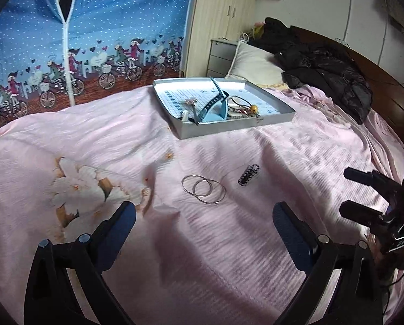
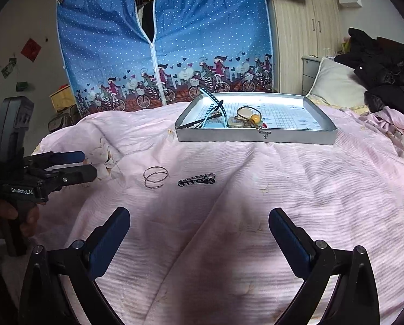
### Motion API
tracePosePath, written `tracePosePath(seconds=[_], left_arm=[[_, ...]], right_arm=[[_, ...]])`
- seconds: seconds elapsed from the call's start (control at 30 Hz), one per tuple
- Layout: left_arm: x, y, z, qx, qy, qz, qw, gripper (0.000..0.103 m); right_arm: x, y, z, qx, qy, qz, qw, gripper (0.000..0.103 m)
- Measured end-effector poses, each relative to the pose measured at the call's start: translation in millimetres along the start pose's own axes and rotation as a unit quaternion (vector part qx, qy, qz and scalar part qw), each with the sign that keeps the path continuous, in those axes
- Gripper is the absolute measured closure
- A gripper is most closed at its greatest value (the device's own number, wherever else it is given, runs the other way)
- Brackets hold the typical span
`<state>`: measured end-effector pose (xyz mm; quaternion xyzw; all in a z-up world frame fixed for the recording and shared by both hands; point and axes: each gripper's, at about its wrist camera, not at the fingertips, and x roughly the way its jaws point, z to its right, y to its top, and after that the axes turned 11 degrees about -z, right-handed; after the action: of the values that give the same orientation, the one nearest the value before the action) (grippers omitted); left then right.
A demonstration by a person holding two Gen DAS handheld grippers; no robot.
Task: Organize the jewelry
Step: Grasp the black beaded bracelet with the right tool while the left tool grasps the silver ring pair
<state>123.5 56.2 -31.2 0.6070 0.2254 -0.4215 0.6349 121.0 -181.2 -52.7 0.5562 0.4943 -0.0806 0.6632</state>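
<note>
- The left gripper (image 1: 203,226) hangs over a pink bedspread (image 1: 229,257) with its two blue-padded fingers (image 1: 118,233) spread wide apart and nothing between them.
- Just ahead of the gap between those fingers lie the thin silver hoops (image 1: 204,188), overlapping one another flat on the cloth.
- Slightly beyond the hoops and toward the right-hand finger lies a black-and-white hair clip (image 1: 248,175), near the hoops but not touching them.
- Farther ahead, well past both, sits a shallow grey tray (image 1: 269,120) on the bed. It holds a light blue headband (image 1: 215,103) standing up on edge, a dark loop with a yellow bead (image 1: 254,107), and a few small pieces too small to name.
- The right gripper (image 2: 199,237) also hangs over the bedspread, its blue-padded fingers (image 2: 288,239) wide apart and empty.
- From the right wrist view, the hoops (image 2: 156,180) lie ahead and toward the left-hand finger, the clip (image 2: 196,181) just beside them nearer the middle, and the tray (image 2: 256,136) straight beyond.
- The left gripper (image 2: 89,165) shows at the left edge of that view, held by a hand (image 2: 17,216), its tips close to the hoops but apart from them.
- Each gripper shows at the side edge of the other's view; the right one (image 1: 353,192) is at the far right of the left wrist view.
</note>
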Motion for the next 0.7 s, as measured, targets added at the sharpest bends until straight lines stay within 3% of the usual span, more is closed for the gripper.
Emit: tracePosePath(seconds=[0.03, 0.1, 0.17, 0.33, 0.5, 0.6, 0.7], left_arm=[[8, 2, -2, 0.003, -0.007, -0.010, 0.9999, 0.017], [25, 4, -8, -0.005, -0.027, -0.032, 0.9991, 0.037], [36, 9, -14, -0.014, -0.054, -0.046, 0.9974, 0.046], [50, 24, -11, 0.009, -0.087, -0.046, 0.9951, 0.047], [83, 34, -12, 0.013, -0.050, -0.076, 0.9958, 0.047], [103, 33, -22, -0.003, -0.041, -0.098, 0.9943, 0.047], [110, 34, -29, -0.006, -0.042, -0.096, 0.9945, 0.047]], right_arm=[[4, 2, 4, -0.006, 0.004, -0.004, 1.000, 0.003], [12, 7, 12, -0.012, 0.011, -0.014, 1.000, 0.011], [21, 13, 21, -0.009, 0.019, -0.024, 0.999, 0.015], [42, 30, 33, -0.003, 0.037, -0.045, 0.998, 0.024], [62, 47, 31, -0.012, 0.045, -0.056, 0.997, 0.030], [70, 51, 25, -0.022, 0.047, -0.055, 0.997, 0.030], [83, 53, 17, -0.030, 0.044, -0.069, 0.996, 0.032]])
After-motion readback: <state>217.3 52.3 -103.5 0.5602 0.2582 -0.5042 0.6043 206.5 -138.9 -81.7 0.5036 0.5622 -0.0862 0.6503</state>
